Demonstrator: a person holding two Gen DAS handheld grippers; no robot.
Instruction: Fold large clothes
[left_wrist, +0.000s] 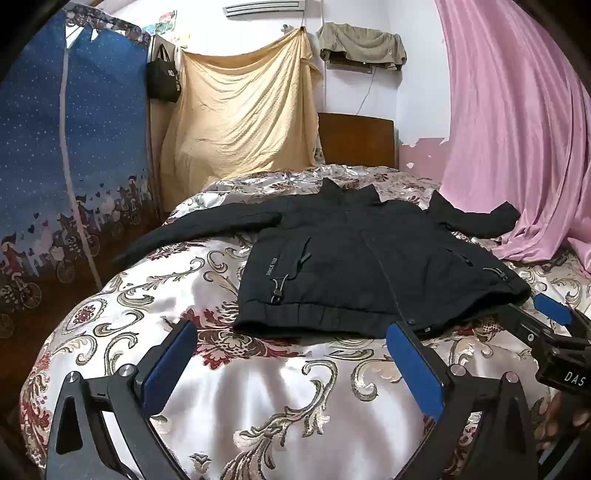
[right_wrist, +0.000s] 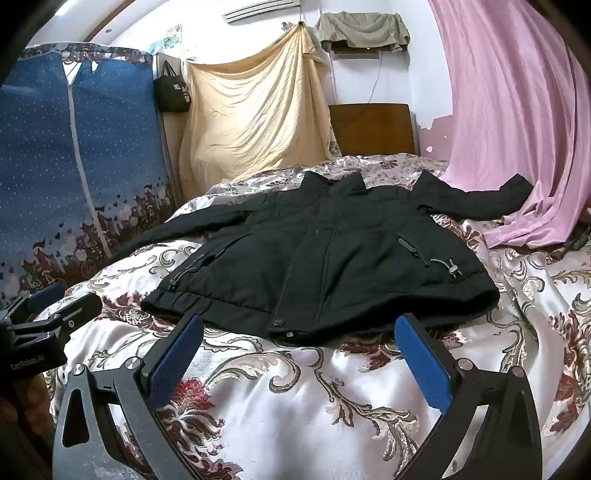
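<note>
A: Left wrist view first. Where's the jacket?

B: The black jacket (left_wrist: 354, 258) lies flat, front up, on the floral bedspread (left_wrist: 258, 398), sleeves spread to either side, collar toward the wooden headboard (left_wrist: 356, 138). The left gripper (left_wrist: 291, 343) hovers just short of the jacket's hem, its blue-padded fingers (left_wrist: 168, 363) spread wide with only bedspread between them.

A: Anything else around the jacket?

B: A pink curtain (left_wrist: 517, 129) hangs beyond its far sleeve, touching the cuff. A beige sheet (left_wrist: 251, 110) hangs behind it beside the headboard, and a blue fabric wardrobe (left_wrist: 74, 147) stands off the other sleeve. The right gripper (left_wrist: 550, 314) pokes in near the hem's corner.

A: Now the right wrist view.

B: Same jacket (right_wrist: 325, 258), closed down the front, a snap at the hem. The right gripper (right_wrist: 299, 339) sits at the hem's near edge, fingers (right_wrist: 421, 362) wide apart, pinching nothing. The left gripper (right_wrist: 55, 302) shows off the hem's other corner, over the bedspread (right_wrist: 277, 406); from here I can't tell how its fingers stand.
</note>
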